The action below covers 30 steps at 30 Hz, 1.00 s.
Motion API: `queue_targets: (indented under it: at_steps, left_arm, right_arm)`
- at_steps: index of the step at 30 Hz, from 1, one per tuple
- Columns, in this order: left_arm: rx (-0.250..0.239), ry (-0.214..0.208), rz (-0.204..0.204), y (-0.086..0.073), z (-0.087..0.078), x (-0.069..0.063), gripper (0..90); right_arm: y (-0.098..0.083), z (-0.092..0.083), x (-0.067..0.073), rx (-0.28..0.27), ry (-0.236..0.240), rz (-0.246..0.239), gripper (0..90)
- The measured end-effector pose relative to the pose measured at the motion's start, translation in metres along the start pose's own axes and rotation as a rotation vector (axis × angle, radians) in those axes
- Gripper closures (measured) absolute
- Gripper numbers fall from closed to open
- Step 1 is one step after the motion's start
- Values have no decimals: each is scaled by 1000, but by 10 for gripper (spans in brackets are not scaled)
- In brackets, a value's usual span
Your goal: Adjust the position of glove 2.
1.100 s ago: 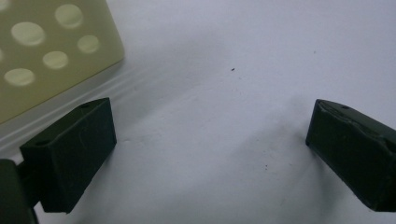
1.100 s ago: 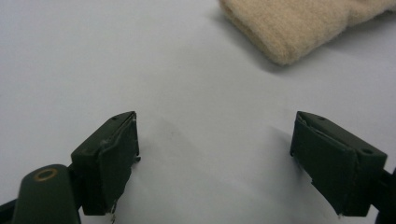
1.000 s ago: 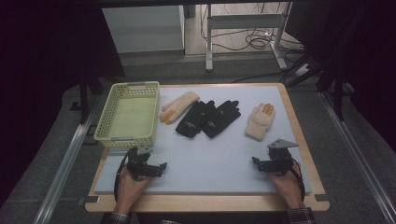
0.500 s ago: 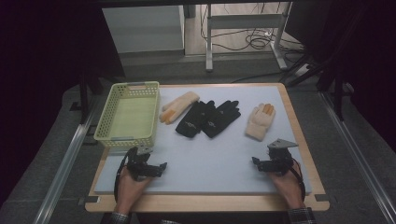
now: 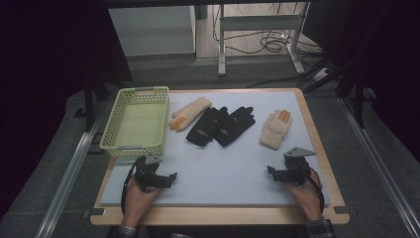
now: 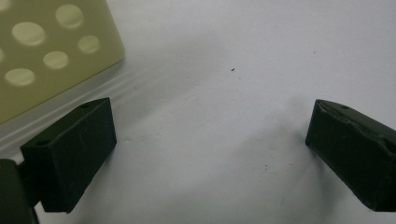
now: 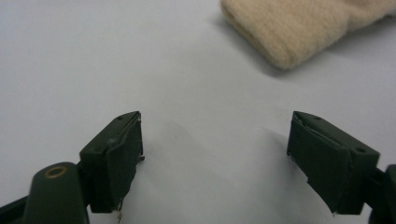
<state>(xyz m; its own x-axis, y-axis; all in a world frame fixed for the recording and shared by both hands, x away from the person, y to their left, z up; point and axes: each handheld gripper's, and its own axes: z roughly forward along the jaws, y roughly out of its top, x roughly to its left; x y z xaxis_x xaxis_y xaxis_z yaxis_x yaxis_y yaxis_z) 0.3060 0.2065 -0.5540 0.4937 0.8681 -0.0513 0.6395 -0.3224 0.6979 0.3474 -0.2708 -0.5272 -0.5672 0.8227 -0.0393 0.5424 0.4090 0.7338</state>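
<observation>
Fingers of both grippers (image 5: 171,177) (image 5: 270,172) gape empty; gloves (image 5: 220,125) and basket (image 5: 135,148) lie ahead.

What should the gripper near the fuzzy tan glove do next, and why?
Probably the right gripper should ease forward to the cuff of the tan glove. Its jaws stand wide open over the bare mat and hold nothing, and that cuff lies just ahead of them, apart from the other gloves. The yellow basket sits empty, so a glove likely goes there.
</observation>
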Motion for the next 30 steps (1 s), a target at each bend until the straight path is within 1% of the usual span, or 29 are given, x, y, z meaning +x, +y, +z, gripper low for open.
queue_targets:
  at_steps: [6,7,11,12,15,16,17,18,21,24,26,30]
  left_arm:
    - [0,0,0,0,0,0,21]
    - [0,0,0,0,0,0,21]
    - [-1,0,0,0,0,0,21]
    - [0,0,0,0,0,0,21]
    - [0,0,0,0,0,0,21]
    - [0,0,0,0,0,0,21]
    - [0,0,0,0,0,0,21]
    - [0,0,0,0,0,0,21]
    - [0,0,0,0,0,0,21]
    - [0,0,0,0,0,0,21]
    - [0,0,0,0,0,0,21]
    - [0,0,0,0,0,0,21]
  right_arm:
    - [9,-1,2,-5,17,-2,212]
    - [13,0,2,-2,31,0,212]
    - [19,3,4,-4,35,0,212]
    - [24,5,5,-7,46,3,212]
    - [28,7,8,-10,47,-6,213]
    - [34,10,10,-13,51,-19,230]
    - [34,10,10,-13,51,-19,230]
    - [40,13,12,-20,50,-46,253]
    - [51,19,15,-21,68,-47,302]
    - [61,25,17,-16,75,-58,356]
    - [68,31,18,-22,82,-66,387]
    - [82,44,20,-24,102,-56,414]
